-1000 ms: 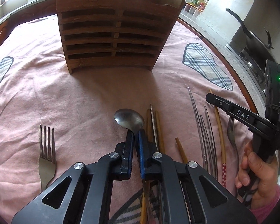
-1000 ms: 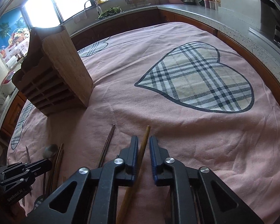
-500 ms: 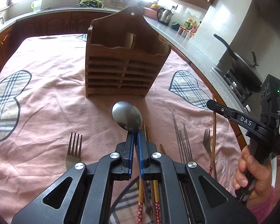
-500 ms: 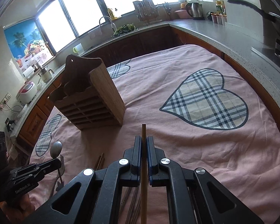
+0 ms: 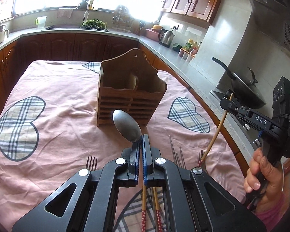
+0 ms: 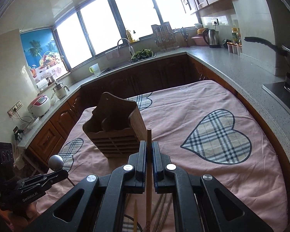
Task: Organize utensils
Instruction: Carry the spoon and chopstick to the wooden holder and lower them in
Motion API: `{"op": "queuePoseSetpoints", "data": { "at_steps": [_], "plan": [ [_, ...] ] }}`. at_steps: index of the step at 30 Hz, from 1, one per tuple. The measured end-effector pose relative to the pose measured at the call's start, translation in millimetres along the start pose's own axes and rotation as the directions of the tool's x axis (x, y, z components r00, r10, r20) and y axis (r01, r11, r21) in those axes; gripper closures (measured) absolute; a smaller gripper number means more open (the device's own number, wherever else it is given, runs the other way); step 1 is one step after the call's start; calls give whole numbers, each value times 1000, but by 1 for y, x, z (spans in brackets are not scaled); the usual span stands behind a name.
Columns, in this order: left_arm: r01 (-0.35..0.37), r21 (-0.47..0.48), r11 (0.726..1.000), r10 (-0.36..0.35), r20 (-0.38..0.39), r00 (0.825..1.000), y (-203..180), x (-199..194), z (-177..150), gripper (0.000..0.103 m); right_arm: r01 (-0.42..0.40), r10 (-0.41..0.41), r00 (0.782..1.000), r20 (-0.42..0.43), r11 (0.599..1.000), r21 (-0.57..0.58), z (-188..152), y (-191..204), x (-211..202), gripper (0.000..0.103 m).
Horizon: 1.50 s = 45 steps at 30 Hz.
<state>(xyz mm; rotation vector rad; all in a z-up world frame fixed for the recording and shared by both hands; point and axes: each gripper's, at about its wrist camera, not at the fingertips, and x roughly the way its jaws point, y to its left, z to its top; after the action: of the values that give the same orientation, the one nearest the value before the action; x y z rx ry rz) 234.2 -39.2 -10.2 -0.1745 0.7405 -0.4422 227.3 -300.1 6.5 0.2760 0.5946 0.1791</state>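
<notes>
Pink cloth (image 5: 63, 104) covers the desk, and a wooden utensil holder (image 5: 130, 96) stands on it. The left gripper (image 5: 140, 141) pinches a metal spoon (image 5: 126, 125) tight in its fingers, up above the cloth. The right gripper (image 6: 148, 145) squeezes one bamboo chopstick (image 6: 149, 172). Forks (image 5: 91, 161) and more chopsticks (image 5: 144, 208) lie below.

The spoon (image 5: 127, 125) shows only its bowl; the handle disappears between the left gripper's (image 5: 140, 141) closed jaws. Forks (image 5: 91, 162) on the cloth show just their tines, the rest lost under the gripper body. The wooden chopstick (image 6: 148, 164) runs off the bottom edge (its patterned end barely shows). Inside the wooden caddy (image 5: 130, 96), the compartment floors can't be seen.
</notes>
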Motion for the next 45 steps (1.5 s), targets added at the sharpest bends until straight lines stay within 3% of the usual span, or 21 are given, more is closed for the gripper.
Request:
{"op": "queuePoseSetpoints", "data": {
  "at_steps": [12, 26, 32, 40, 45],
  "plan": [
    [-24, 31, 999, 20, 139, 990, 1, -32, 42, 101, -31, 27, 983, 179, 999, 19, 45, 13, -23, 98],
    [-131, -2, 991, 125, 324, 938, 30, -29, 126, 101, -83, 58, 934, 353, 995, 57, 110, 29, -1, 98],
    [-150, -25, 988, 150, 316, 937, 40, 8, 144, 101, -99, 59, 943, 327, 990, 105, 117, 20, 43, 98],
    [-145, -61, 988, 155, 209, 965, 53, 76, 136, 101, -100, 59, 959, 278, 986, 136, 98, 10, 103, 98],
    [-155, -64, 986, 164, 160, 973, 53, 103, 130, 101, -104, 62, 971, 233, 980, 171, 81, 2, 131, 98]
  ]
}}
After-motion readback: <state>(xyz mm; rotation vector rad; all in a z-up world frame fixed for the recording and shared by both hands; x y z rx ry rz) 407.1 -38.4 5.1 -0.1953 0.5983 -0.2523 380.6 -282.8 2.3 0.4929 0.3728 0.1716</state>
